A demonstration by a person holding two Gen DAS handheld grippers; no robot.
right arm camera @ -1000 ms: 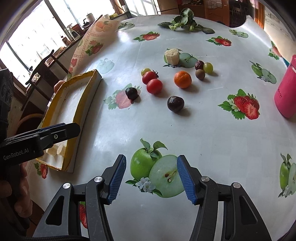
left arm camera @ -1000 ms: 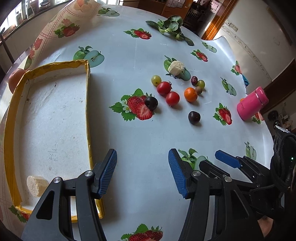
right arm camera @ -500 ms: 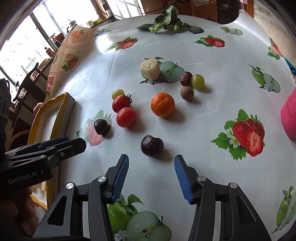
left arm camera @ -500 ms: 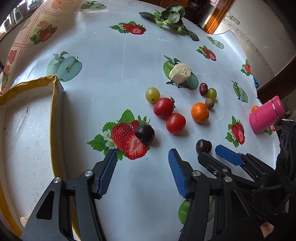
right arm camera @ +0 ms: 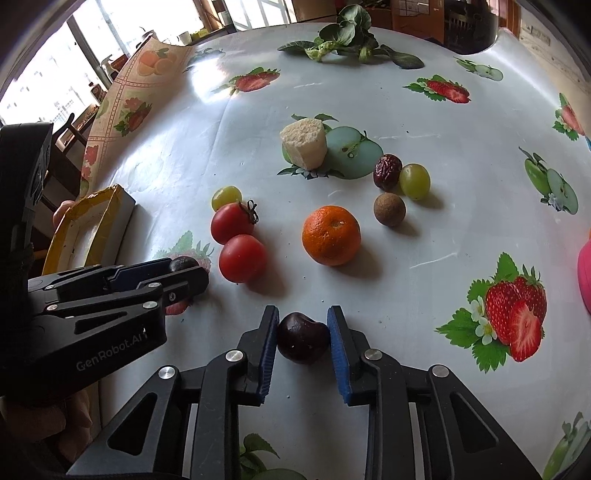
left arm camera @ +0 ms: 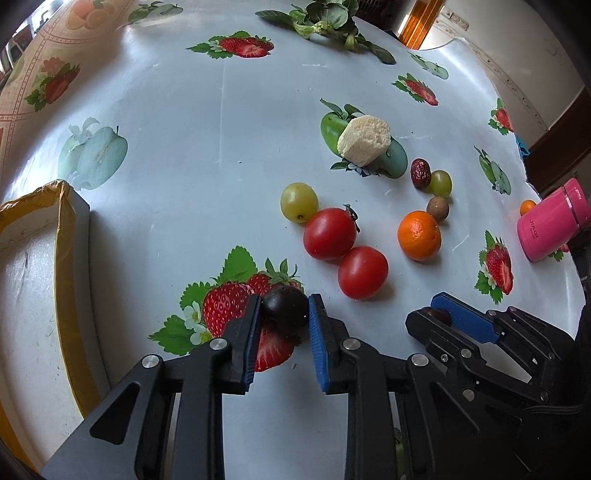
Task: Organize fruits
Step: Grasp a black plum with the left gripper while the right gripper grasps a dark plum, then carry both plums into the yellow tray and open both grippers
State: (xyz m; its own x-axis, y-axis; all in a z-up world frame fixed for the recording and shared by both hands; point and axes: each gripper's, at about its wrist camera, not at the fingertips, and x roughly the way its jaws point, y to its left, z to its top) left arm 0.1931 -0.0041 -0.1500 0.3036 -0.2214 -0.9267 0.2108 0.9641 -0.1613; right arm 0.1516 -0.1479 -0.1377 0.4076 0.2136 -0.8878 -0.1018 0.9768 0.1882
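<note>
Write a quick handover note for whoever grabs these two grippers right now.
Left gripper: just closed on a dark plum, still on the table.
Right gripper: just closed on the other plum, also not lifted.
Tray, far left: no fruit visible in it.
Left: both plums, two tomatoes, orange, two grapes, date, brown fruit.

The worktop (right arm camera: 424,258) wears a glossy white cloth printed with strawberries and apples. In the right wrist view, bright windows (right arm camera: 48,85) fill the upper left, with a dark chair (right arm camera: 68,127) before them. At the top of that frame stands dark wooden furniture (right arm camera: 424,14). In the left wrist view, a pale wall (left arm camera: 517,40) and an orange-brown door frame (left arm camera: 421,18) sit upper right.
</note>
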